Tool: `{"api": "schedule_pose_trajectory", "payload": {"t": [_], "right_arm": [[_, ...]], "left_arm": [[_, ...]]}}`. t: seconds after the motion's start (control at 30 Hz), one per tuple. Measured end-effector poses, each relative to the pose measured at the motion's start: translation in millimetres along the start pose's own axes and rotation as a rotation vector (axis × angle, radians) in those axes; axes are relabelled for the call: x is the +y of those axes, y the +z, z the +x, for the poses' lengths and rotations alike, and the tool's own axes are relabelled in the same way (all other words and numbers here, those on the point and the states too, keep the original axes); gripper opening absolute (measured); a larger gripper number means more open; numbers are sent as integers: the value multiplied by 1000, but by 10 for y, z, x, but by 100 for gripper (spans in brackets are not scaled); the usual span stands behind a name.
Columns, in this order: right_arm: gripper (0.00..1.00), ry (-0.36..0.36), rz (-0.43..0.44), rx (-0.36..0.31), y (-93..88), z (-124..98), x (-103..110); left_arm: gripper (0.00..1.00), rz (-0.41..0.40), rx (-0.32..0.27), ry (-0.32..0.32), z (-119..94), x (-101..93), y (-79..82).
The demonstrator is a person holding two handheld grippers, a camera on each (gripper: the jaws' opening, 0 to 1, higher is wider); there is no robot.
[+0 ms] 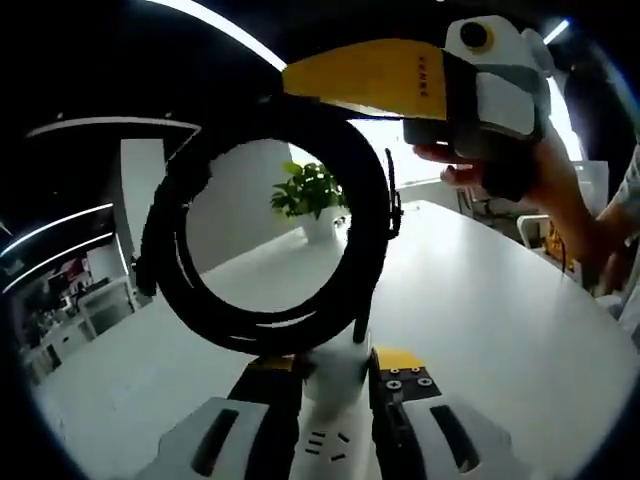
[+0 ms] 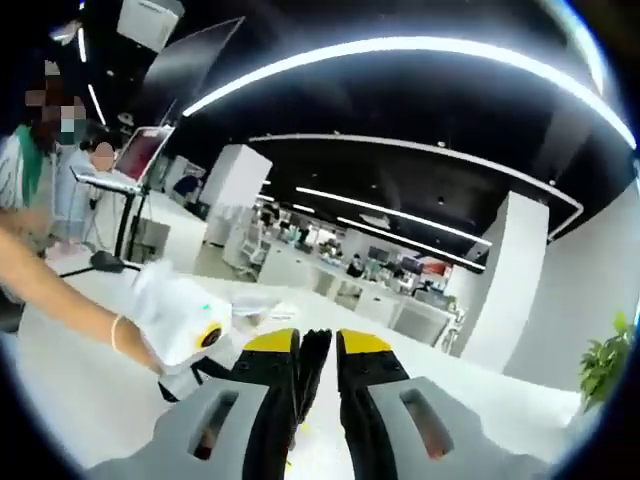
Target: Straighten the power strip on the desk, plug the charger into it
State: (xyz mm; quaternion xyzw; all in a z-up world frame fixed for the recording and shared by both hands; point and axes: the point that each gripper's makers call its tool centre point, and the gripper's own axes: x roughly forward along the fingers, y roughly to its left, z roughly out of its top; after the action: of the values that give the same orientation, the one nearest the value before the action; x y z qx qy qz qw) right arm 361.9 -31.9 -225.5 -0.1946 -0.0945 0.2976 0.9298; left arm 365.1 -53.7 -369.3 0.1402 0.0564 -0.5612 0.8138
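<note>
**Gripping the strip, cord coiled above**

Clamping across the white plastic power strip (image 1: 335, 400), the left gripper (image 1: 335, 378) is holding it lifted above the white desk (image 1: 480, 320). Its yellow-tipped jaws are pressing on both sides of the strip's smooth, slab-shaped body, open just as wide as the strip; socket slots are showing near the bottom edge between the jaws. A black rubbery cord (image 1: 265, 225), wound into a thick round coil and bound by a strap at its right side, is standing up from the far end of the strip. A leafy green plant (image 1: 312, 190) in a white pot is showing through the ring, far back on the desk.

The right gripper (image 2: 318, 362) is pinching a thin black piece, seemingly part of the cord, between its nearly closed jaws, with only a narrow gap showing. In the left gripper view its yellow jaw and white body are reaching in from the upper right, held by a hand (image 1: 545, 175).
</note>
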Motion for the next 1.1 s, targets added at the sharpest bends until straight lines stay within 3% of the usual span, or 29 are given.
{"api": "schedule_pose_trajectory", "payload": {"t": [0.2,0.33,0.47,0.63,0.73,0.8,0.97,1.1], "right_arm": [[29,21,25,26,-173,-133,-88],[45,135,-36,64,-414,-216,-29],[46,183,-178,81,-659,-257,-39],[46,244,-191,73,-826,-242,-22],[48,304,-129,28,-813,-229,37],[50,342,-138,-13,-789,-228,81],[50,428,-108,-25,-850,-217,160],[50,464,-48,-27,-922,-189,103]], "left_arm": [[24,-18,-19,-12,-1,-32,3],[24,-15,-16,-17,10,-38,-1],[24,-9,-15,-21,10,-57,-8],[24,-5,-19,-27,12,-88,-13],[24,0,-19,-29,15,-91,-14],[24,3,-18,-31,17,-92,-17],[24,7,-10,-41,30,-52,-25],[24,10,-14,-53,36,-23,-32]]}}
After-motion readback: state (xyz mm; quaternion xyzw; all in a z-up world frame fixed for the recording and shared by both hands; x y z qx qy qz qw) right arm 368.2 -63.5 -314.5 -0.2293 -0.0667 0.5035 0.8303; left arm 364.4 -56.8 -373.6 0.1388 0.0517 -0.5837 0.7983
